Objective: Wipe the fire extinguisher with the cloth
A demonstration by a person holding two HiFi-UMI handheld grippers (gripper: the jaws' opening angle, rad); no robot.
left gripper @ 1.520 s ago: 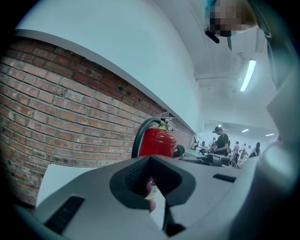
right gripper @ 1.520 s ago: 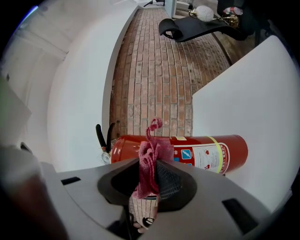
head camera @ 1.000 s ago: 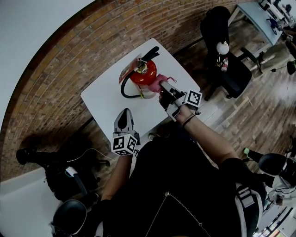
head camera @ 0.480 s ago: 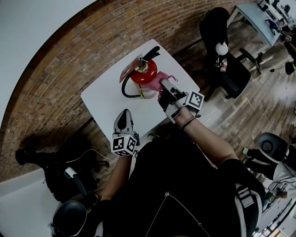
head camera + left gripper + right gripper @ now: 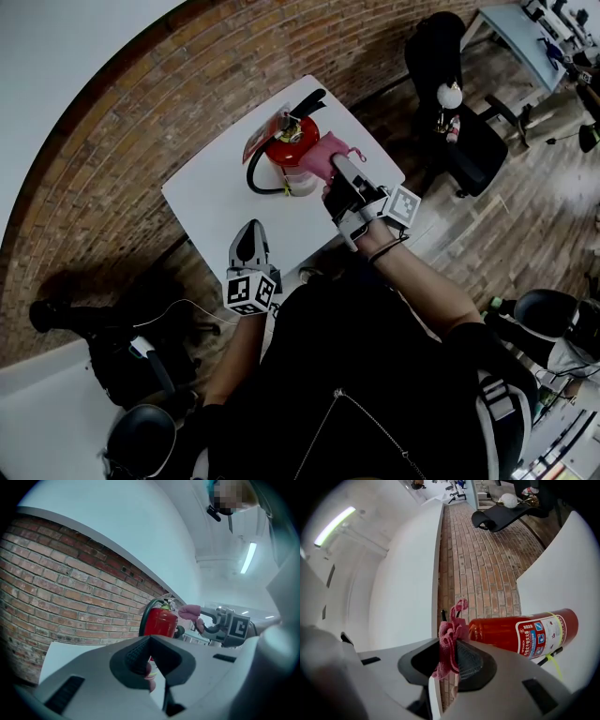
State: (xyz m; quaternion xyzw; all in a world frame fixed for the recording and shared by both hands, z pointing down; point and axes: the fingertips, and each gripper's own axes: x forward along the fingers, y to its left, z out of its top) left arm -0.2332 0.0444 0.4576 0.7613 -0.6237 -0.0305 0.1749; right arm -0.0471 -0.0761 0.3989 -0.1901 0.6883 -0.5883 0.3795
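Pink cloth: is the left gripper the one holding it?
No, the pink cloth is pinched between the jaws of the right gripper, while the left gripper is apart from it.

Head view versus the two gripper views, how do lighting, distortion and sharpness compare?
Head view: dim, with fisheye bowing the brick wall into an arc; the white table stands out. Left gripper view: bright, a ceiling light glares, a mosaic patch covers the top edge. Right gripper view: camera rolled, so the fire extinguisher looks sideways, label sharp.
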